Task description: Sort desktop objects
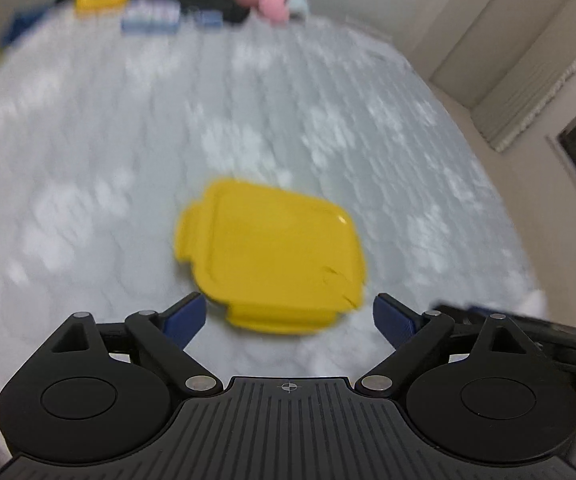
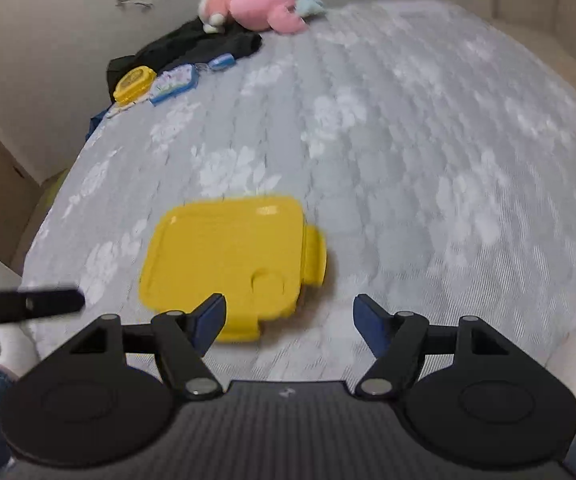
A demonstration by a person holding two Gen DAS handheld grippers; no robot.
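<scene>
Both the left claw (image 1: 290, 316) and right claw (image 2: 289, 320) stand apart and empty above the yellow lid (image 1: 268, 254) on the bed (image 1: 88, 160), so sorting seems unfinished.

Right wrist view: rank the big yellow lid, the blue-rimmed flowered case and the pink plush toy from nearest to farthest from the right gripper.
1. Big yellow lid, lying flat just ahead of the right gripper, slightly to its left.
2. Blue-rimmed flowered case, far up on the left, beside a smaller yellow box.
3. Pink plush toy, at the far edge, top centre.
</scene>
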